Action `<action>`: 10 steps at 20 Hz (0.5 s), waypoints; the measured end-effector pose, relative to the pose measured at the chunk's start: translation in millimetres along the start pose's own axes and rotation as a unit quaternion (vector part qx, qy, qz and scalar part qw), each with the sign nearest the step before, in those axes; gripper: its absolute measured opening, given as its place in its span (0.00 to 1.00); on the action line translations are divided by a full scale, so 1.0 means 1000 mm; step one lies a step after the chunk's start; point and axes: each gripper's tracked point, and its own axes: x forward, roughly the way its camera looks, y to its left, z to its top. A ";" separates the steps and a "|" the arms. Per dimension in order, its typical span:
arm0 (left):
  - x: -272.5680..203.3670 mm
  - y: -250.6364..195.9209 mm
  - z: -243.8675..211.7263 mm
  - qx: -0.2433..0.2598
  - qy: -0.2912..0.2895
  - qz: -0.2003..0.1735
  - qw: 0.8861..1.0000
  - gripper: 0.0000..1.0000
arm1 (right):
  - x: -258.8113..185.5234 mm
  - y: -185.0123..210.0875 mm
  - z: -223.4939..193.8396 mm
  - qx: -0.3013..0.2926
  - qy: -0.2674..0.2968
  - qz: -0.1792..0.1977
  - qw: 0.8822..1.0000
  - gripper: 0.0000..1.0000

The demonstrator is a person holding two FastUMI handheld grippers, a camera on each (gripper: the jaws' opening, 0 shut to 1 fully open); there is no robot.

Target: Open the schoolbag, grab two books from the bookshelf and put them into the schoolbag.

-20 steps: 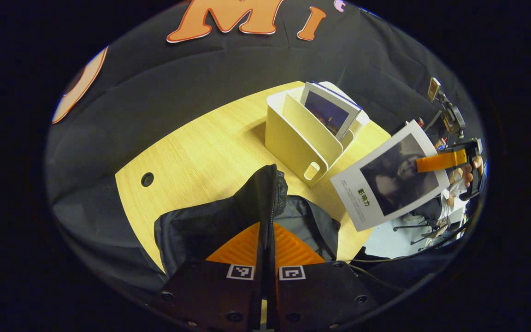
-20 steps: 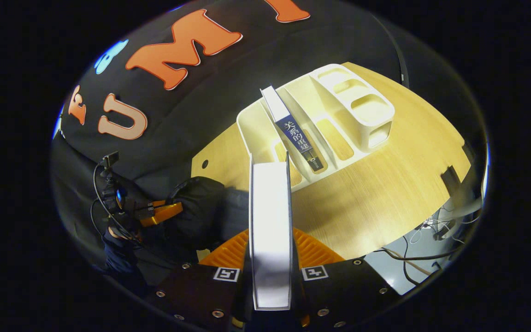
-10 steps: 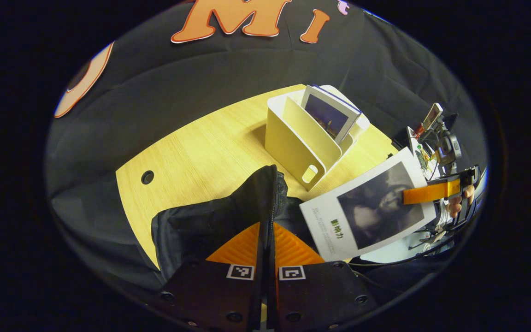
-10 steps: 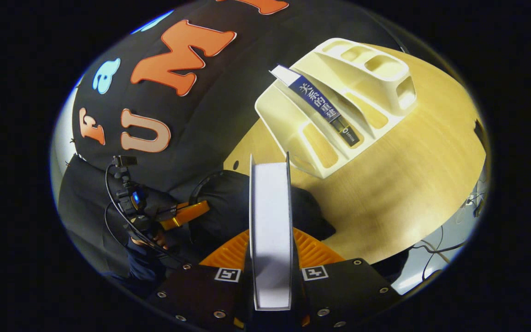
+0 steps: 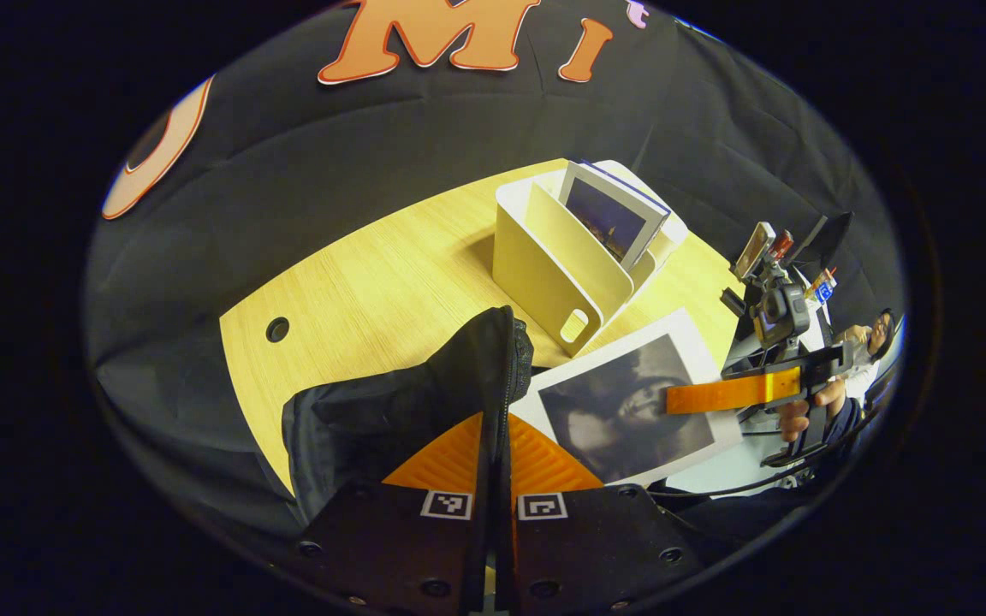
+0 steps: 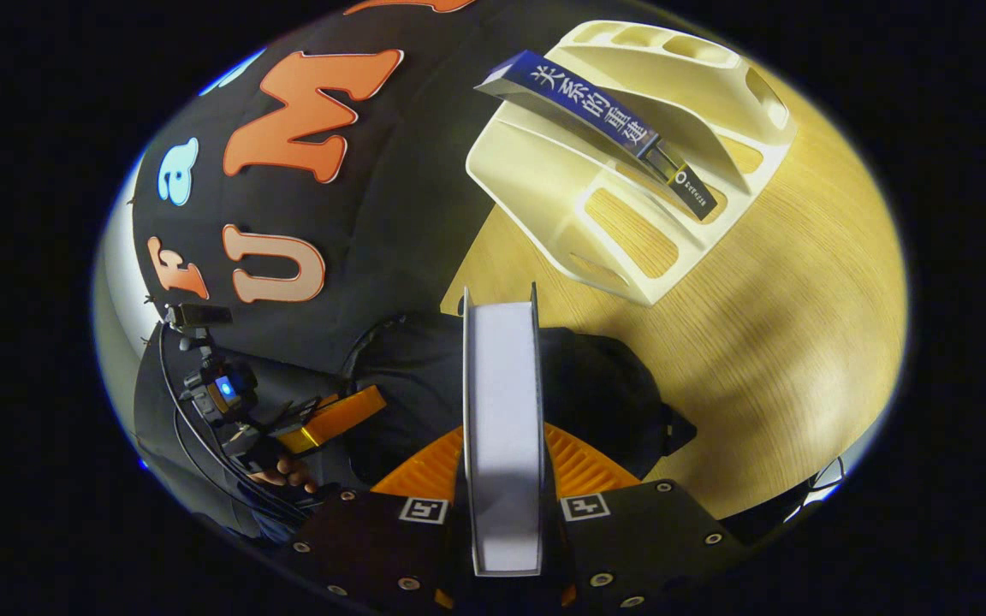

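Observation:
The black schoolbag (image 5: 390, 411) lies on the wooden table's near edge. My left gripper (image 5: 494, 428) is shut on its raised zipper flap (image 5: 501, 359), holding it up. My right gripper (image 5: 673, 399) is shut on a white book with a dark photo cover (image 5: 621, 406), which hangs tilted just right of the flap. In the right gripper view that book (image 6: 501, 385) shows edge-on between the fingers of my right gripper (image 6: 501, 445), above the schoolbag (image 6: 604, 385); my left gripper (image 6: 369, 399) is at the bag's left. The cream bookshelf (image 5: 544, 265) holds a dark blue book (image 5: 608, 218) (image 6: 604, 111).
The table (image 5: 373, 274) has a round cable hole (image 5: 277, 328) at its left. The bookshelf (image 6: 561, 197) stands behind the bag. A person (image 5: 878, 329) sits far off to the right, beyond the table's edge. Bare wood (image 6: 784, 342) stretches right of the bag.
My right gripper has carried the white book down and leftward, from beside the bookshelf to just next to the held-up bag flap. My left gripper has kept still on the flap.

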 end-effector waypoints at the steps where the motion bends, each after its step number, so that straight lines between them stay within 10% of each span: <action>1: 0.000 0.000 0.000 -0.002 -0.001 0.000 1.000 0.06 | 0.005 -0.001 -0.001 0.002 -0.001 0.003 1.000 0.33; 10: 0.003 -0.008 0.002 -0.016 -0.010 -0.005 1.000 0.06 | 0.077 0.005 -0.033 0.001 0.015 0.030 0.999 0.33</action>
